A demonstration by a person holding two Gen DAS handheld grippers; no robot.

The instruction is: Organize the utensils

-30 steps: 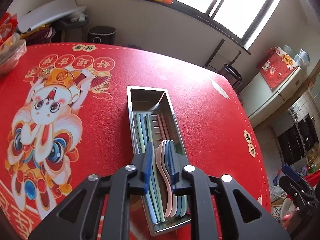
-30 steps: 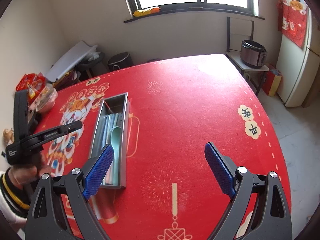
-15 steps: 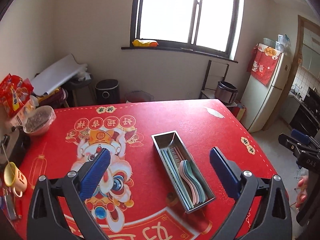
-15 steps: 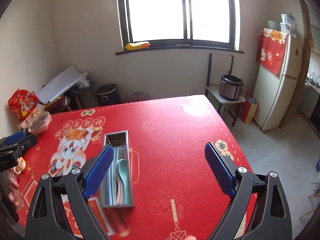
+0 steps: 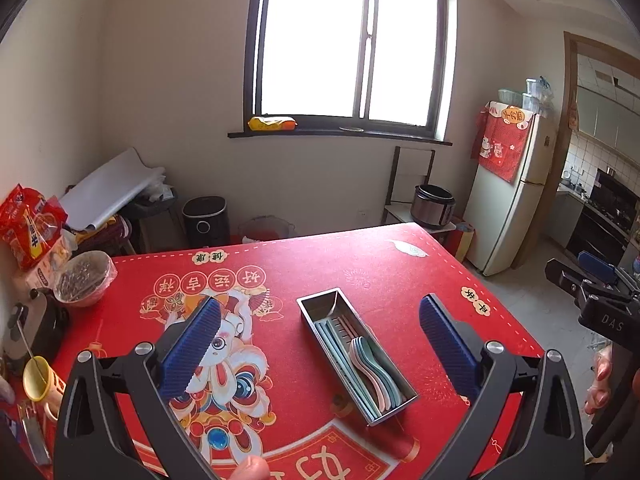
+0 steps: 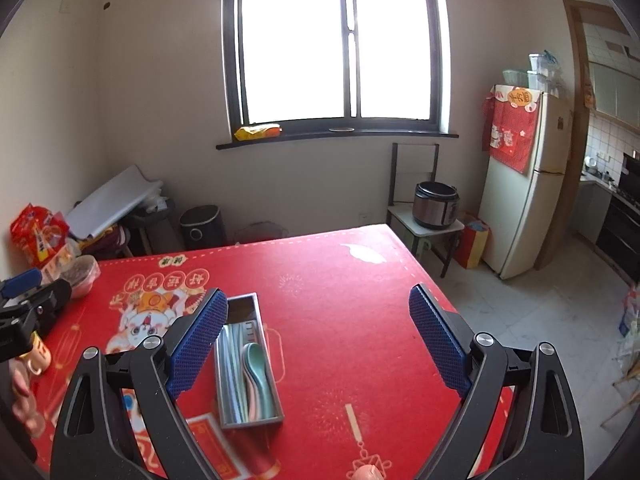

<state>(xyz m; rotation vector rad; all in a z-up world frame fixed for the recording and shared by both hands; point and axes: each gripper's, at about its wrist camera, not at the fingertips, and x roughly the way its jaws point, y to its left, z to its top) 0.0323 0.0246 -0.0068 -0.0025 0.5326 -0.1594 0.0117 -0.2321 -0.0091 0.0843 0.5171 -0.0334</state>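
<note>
The tray (image 5: 394, 407) lies on the counter (image 5: 360, 272), spoons (image 5: 370, 364) and chopsticks (image 5: 340, 344) inside it. A bowl (image 5: 84, 278) sits at the counter's far left edge; a mug (image 5: 40, 378) stands nearer.

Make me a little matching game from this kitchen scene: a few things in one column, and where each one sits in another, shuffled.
Things:
1. pastel spoons
2. yellow packet
3. rice cooker
4. yellow mug

Places:
A. on the window sill
B. at the table's left edge
C. inside the metal tray
D. on a low stand beside the fridge

Pairs: 1-C, 2-A, 3-D, 4-B
</note>
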